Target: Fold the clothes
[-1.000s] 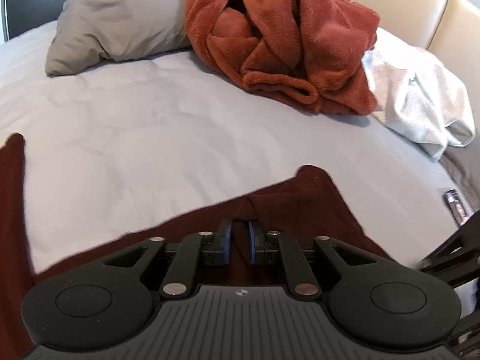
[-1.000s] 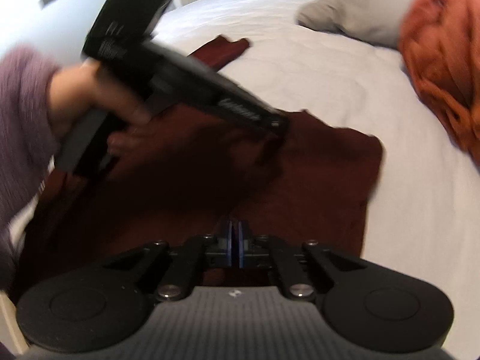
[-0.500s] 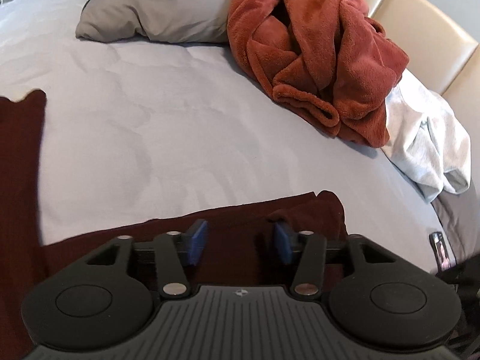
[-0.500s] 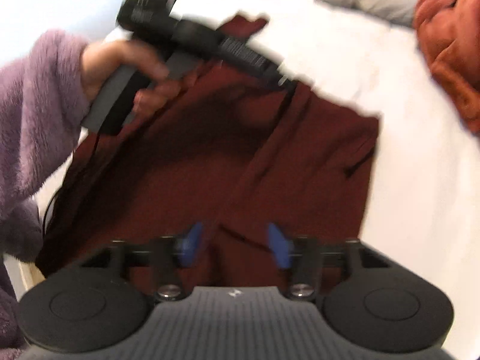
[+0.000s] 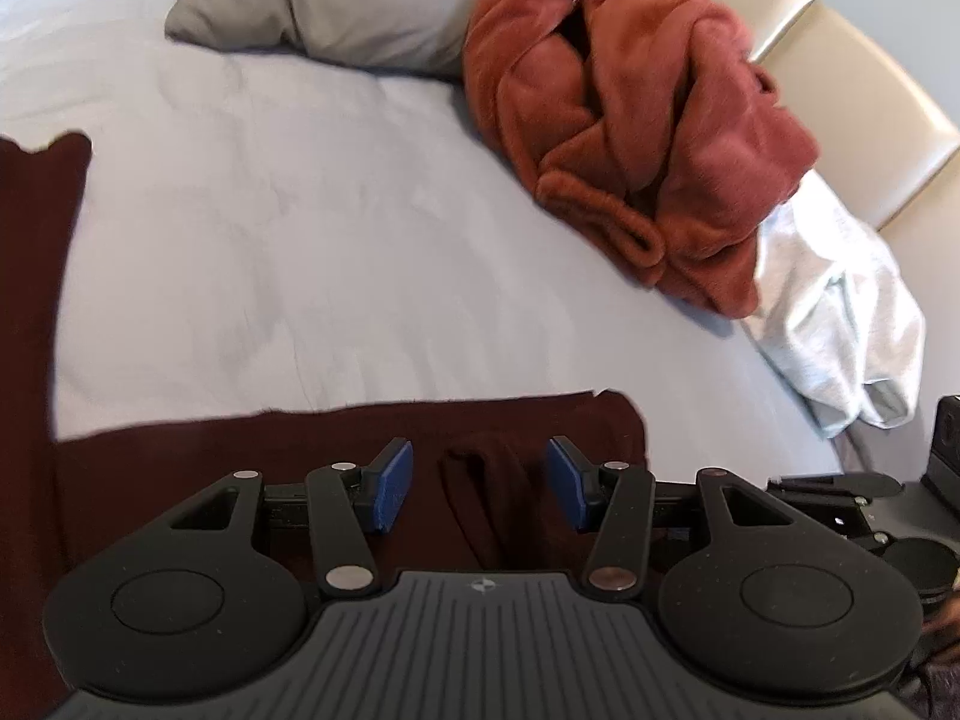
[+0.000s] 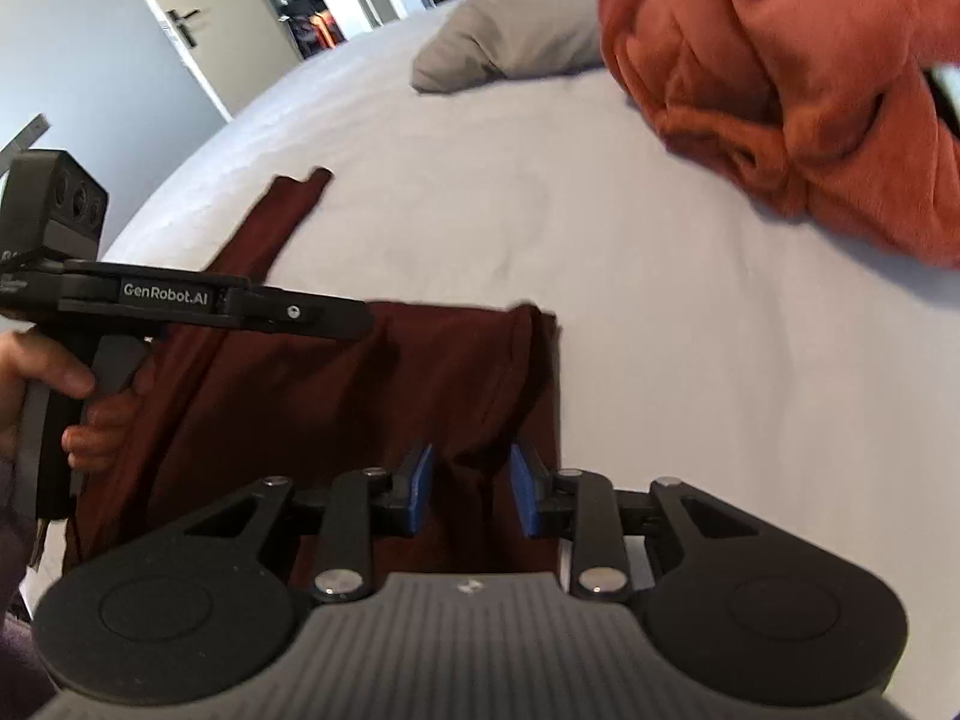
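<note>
Now released: maroon garment [image 6: 360, 396] lying flat on the bed [image 6: 660, 300], well short of the orange robe [image 6: 780, 90]; left gripper [image 5: 480, 486] and right gripper [image 6: 468, 486] both spread wide, holding nothing, so fold laid, likely done

Dark maroon garment [image 5: 336, 450], rust-orange fleece [image 5: 630, 114], grey pillow [image 5: 336, 6], plain white sheet [image 5: 300, 240].

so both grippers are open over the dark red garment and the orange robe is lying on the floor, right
Not the floor: the orange robe is heaped on the bed beside the grey pillow, as the left wrist view shows. Left gripper and right gripper are open over the dark red garment.
</note>
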### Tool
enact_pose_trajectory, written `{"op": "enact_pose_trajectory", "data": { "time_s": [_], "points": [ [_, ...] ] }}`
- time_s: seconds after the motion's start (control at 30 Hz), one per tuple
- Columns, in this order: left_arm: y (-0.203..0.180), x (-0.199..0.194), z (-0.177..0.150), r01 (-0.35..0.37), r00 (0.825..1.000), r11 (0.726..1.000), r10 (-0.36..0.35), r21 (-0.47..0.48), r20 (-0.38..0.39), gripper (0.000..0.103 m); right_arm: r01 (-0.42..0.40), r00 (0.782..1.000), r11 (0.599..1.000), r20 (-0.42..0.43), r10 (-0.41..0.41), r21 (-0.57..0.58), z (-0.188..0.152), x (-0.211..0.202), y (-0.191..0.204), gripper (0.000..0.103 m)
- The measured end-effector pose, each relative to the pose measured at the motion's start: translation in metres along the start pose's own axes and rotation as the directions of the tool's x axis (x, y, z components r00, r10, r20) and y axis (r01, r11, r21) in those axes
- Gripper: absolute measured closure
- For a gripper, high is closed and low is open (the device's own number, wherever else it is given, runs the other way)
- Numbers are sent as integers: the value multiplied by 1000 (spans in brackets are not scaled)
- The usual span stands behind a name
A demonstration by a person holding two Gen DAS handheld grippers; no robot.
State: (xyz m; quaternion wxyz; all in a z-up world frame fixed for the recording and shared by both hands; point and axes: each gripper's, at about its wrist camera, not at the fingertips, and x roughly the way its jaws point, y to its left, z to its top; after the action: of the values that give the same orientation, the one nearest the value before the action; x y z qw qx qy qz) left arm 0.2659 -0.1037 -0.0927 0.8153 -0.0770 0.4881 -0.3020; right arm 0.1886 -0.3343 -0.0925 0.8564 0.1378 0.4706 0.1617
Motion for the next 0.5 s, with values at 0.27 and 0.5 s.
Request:
{"op": "enact_pose_trajectory", "data": {
  "time_s": [0.27,0.5],
  "points": [
    [9,12,-2,-21,1000,1000,22,-13,22,90,14,1000,996,-14,-12,91,-26,-20,-17,98],
    [11,-11,2,-31,996,999,34,-37,81,66,62,996,995,54,-66,79,-22,-38,-15,92]
  ]
}}
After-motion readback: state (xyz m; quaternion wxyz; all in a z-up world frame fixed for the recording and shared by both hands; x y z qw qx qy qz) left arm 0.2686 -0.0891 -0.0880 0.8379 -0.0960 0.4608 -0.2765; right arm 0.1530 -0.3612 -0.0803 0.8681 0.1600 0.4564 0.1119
